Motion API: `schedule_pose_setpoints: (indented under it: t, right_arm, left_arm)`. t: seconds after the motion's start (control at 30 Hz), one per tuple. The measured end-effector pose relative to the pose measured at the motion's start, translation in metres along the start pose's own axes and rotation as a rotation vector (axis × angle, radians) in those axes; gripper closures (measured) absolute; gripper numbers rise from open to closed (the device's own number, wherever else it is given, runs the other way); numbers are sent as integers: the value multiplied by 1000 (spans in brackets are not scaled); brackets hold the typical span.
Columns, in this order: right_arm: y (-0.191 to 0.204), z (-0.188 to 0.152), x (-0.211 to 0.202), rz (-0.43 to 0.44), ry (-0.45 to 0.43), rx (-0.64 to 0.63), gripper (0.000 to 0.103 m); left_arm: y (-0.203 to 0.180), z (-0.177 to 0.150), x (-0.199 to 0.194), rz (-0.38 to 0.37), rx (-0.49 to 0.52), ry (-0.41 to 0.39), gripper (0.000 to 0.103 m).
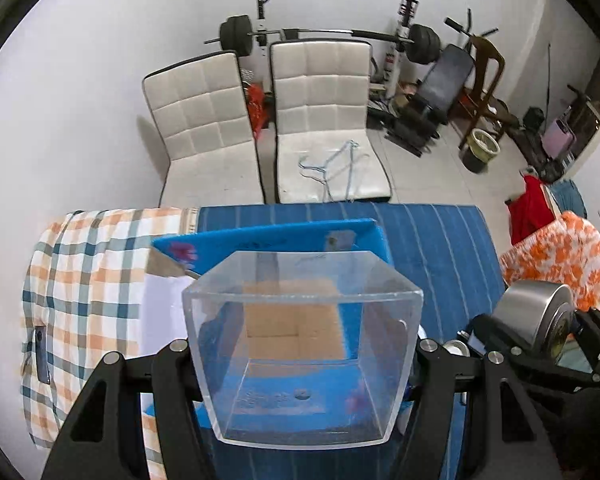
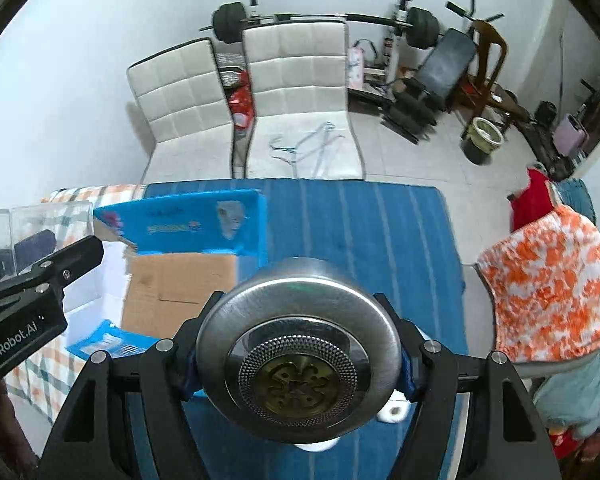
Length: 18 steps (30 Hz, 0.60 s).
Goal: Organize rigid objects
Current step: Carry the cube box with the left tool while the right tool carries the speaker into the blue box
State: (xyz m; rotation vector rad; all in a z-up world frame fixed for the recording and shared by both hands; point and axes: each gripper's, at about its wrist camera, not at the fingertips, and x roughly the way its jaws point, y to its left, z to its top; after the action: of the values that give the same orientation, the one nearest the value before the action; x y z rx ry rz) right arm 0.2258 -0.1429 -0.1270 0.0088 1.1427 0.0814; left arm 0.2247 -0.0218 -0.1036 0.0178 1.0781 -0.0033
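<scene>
Left hand-held gripper [image 1: 300, 364] clamped on clear bin [image 1: 300, 344], lower centre, over open blue box [image 1: 268, 240] w/ cardboard floor. Right hand-held gripper [image 2: 300, 364] pinching steel lid [image 2: 300, 348], lower centre, above blue mat [image 2: 360, 232]. White chairs [image 2: 300, 92] & barbell [image 2: 324, 18] at top.

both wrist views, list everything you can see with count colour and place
clear box: 1, transparent, held over the cardboard box
metal tin: 1, silver with brass centre, held over the blue cloth
cardboard box: 1, blue outside, brown inside, open on the bed
blue cloth: 1, striped, under the box
checked cloth: 1, orange and teal, left
chairs: 2, white, by wall
barbell: 1, black, behind chairs
left gripper: shut on the clear box
right gripper: shut on the metal tin
</scene>
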Motion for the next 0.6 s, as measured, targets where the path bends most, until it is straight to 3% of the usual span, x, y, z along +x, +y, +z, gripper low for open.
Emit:
schedule_pose_setpoints:
  t: [0.17, 0.33, 0.6]
  right_arm:
    - [38, 20, 35, 37, 39, 18, 30]
    - [55, 33, 111, 90, 165, 50, 30]
    - [97, 27, 224, 88, 308, -12, 30]
  left_arm:
    - [44, 3, 22, -1, -33, 30, 41]
    - [86, 2, 77, -27, -92, 131, 41]
    - [113, -14, 152, -20, -126, 266, 41]
